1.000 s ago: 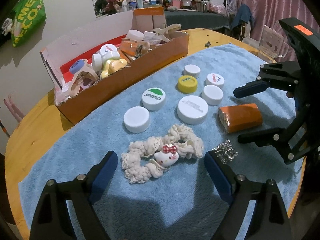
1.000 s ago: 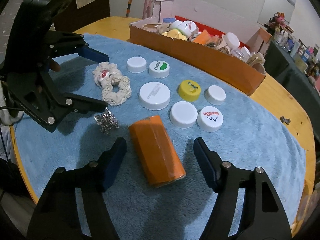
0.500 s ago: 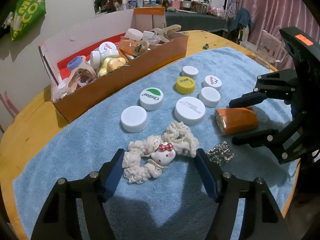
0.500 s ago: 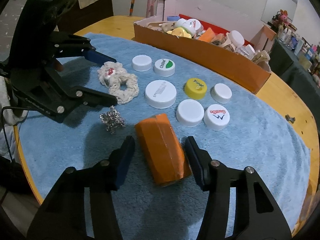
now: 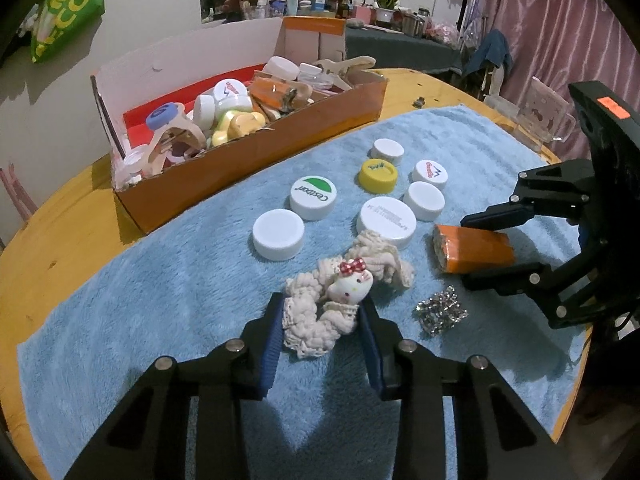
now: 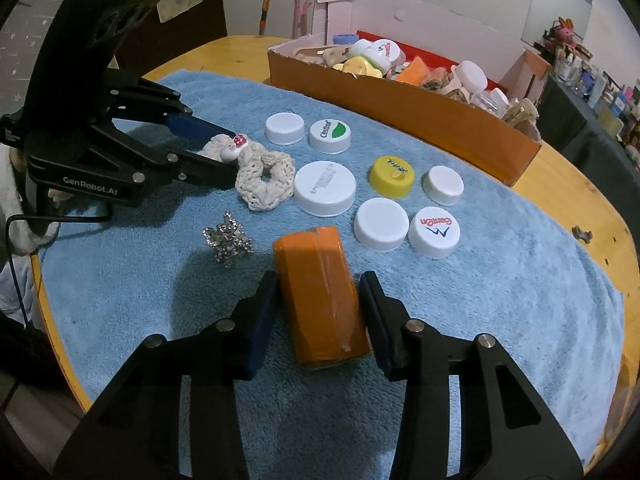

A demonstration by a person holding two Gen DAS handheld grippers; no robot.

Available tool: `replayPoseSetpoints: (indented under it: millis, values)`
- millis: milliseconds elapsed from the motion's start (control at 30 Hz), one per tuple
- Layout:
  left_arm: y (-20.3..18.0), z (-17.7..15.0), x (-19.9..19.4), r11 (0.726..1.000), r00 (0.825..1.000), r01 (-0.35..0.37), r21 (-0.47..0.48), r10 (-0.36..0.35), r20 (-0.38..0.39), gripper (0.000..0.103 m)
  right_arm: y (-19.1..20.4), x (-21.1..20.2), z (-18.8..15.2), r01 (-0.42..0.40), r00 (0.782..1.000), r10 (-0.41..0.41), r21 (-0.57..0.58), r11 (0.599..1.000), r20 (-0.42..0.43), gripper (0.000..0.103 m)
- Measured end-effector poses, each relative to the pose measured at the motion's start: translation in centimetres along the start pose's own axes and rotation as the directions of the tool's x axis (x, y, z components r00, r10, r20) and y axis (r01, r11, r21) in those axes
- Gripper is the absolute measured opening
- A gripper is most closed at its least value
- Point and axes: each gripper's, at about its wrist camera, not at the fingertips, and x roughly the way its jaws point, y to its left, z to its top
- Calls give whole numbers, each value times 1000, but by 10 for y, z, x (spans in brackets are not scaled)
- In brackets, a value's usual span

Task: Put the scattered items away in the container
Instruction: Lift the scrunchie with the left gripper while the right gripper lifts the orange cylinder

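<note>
A cream lace scrunchie with a cat charm (image 5: pixel 340 300) lies on the blue towel (image 5: pixel 160 300). My left gripper (image 5: pixel 322 322) is shut on its near end; it also shows in the right wrist view (image 6: pixel 224 160). My right gripper (image 6: pixel 318 312) is shut on an orange roll (image 6: pixel 320 292), seen from the side in the left wrist view (image 5: pixel 476 248). A silver sparkly clip (image 5: pixel 440 314) lies between them. Several bottle caps (image 5: pixel 386 220) lie on the towel. The orange cardboard box (image 5: pixel 248 160) behind them holds caps and clips.
The towel covers a round wooden table (image 5: pixel 48 240); its edge is close on the right (image 6: pixel 600 184). A small metal bit (image 6: pixel 582 234) lies on the bare wood. The box's white lid (image 5: pixel 180 56) stands open behind it. Cluttered shelves stand beyond.
Both grippers have moved forward and closed. The left one went from wide open around the scrunchie to shut on it. The right one closed onto the orange roll.
</note>
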Motion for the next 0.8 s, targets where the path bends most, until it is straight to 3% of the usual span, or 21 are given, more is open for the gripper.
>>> replayPoseSetpoints:
  millis: [800]
  values:
    - [-7,4,-30,999,997,-9,-46,13,78,35,-4,-23,6,-4,997,0,43,999,76,34]
